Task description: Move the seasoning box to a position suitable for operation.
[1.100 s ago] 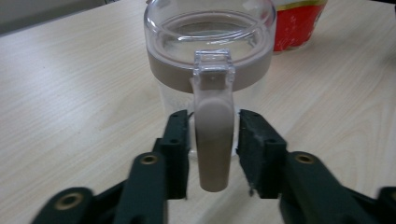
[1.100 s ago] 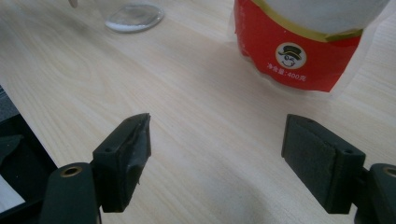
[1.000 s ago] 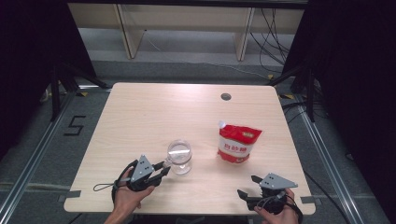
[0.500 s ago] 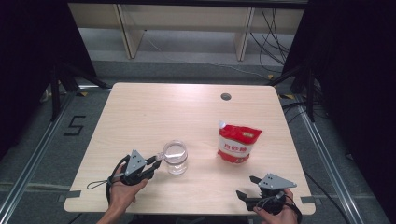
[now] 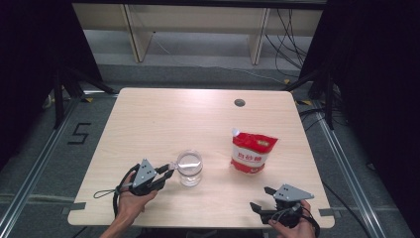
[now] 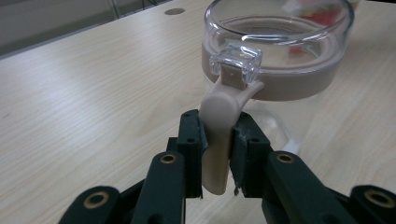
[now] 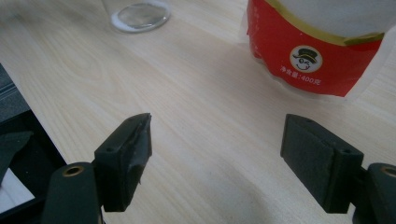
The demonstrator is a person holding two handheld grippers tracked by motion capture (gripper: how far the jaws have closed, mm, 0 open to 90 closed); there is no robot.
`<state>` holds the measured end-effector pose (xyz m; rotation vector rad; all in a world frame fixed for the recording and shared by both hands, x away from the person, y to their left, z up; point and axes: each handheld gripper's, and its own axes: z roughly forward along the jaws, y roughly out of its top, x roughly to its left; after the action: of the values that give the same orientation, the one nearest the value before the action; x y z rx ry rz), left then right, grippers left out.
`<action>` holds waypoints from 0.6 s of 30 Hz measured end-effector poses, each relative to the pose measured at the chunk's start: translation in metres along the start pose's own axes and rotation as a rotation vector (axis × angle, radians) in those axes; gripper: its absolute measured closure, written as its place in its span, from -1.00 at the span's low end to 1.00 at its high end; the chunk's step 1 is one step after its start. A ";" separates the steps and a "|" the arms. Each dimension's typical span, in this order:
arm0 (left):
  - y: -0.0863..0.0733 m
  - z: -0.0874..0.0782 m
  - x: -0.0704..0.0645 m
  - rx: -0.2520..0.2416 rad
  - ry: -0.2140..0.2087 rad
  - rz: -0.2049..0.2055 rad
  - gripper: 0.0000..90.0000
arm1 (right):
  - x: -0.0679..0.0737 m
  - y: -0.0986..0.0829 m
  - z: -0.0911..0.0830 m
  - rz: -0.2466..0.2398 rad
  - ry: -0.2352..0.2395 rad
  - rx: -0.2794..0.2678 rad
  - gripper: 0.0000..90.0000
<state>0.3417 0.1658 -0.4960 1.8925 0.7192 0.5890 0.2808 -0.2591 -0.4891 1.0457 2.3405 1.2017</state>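
At lower centre, the left gripper (image 6: 217,154) pinches the jar's latch tab (image 6: 219,135), the jar (image 5: 189,167) just beyond it, while the right gripper (image 7: 229,158) waits spread.

- Left gripper (image 5: 170,173) at the clear jar (image 5: 189,167), touching its lid tab.
- Right gripper (image 5: 262,198) near the table's (image 5: 163,119) front edge.
- Red pouch (image 5: 251,151) upright, right of the jar.

I work in a lab: black curtains (image 5: 29,59), floor rails (image 5: 29,173), cables (image 5: 292,29) and one bare table (image 5: 163,119).
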 end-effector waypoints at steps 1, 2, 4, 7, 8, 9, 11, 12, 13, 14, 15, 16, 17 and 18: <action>-0.001 0.001 -0.001 -0.010 -0.023 -0.003 0.66 | 0.000 0.000 0.001 0.004 0.017 0.002 -0.43; -0.001 0.001 -0.001 -0.010 -0.023 -0.003 0.66 | 0.000 0.000 0.001 0.004 0.017 0.002 -0.43; -0.002 0.002 -0.004 -0.020 -0.049 0.001 0.66 | 0.000 0.000 0.001 0.004 0.014 0.002 -0.43; 0.000 0.004 -0.010 -0.025 -0.082 0.023 0.66 | 0.000 0.000 0.001 -0.008 0.006 -0.003 -0.42; 0.001 0.004 -0.012 -0.027 -0.093 0.032 0.66 | 0.000 0.000 0.001 -0.008 0.006 -0.003 -0.42; 0.002 0.005 -0.017 -0.022 -0.115 0.036 0.66 | -0.001 0.000 0.001 -0.005 0.021 0.001 -0.42; 0.004 0.007 -0.023 -0.025 -0.154 0.037 0.66 | 0.000 0.001 0.001 -0.005 -0.001 -0.004 -0.42; 0.003 0.009 -0.027 -0.031 -0.174 0.018 0.66 | 0.000 0.001 0.002 0.003 0.027 -0.003 -0.42; 0.003 0.010 -0.031 -0.028 -0.187 0.025 0.66 | -0.001 0.002 0.002 -0.022 0.043 0.006 -0.42; 0.003 0.012 -0.036 -0.029 -0.211 0.016 0.66 | 0.000 0.002 0.002 -0.024 0.036 0.005 -0.41; 0.004 0.012 -0.037 -0.026 -0.212 0.028 0.66 | 0.001 0.002 0.002 -0.023 0.025 -0.007 -0.39; 0.005 0.012 -0.039 -0.024 -0.208 0.026 0.66 | 0.002 0.002 0.001 -0.002 0.017 -0.001 -0.37; 0.006 0.012 -0.040 -0.017 -0.210 0.030 0.66 | 0.002 0.002 0.001 -0.011 0.017 -0.008 -0.37; 0.006 0.012 -0.039 -0.015 -0.215 0.037 0.66 | 0.002 0.002 0.002 -0.008 0.022 -0.007 -0.37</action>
<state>0.3231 0.1288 -0.4988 1.9228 0.5401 0.4051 0.2811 -0.2556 -0.4880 1.0245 2.3537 1.2236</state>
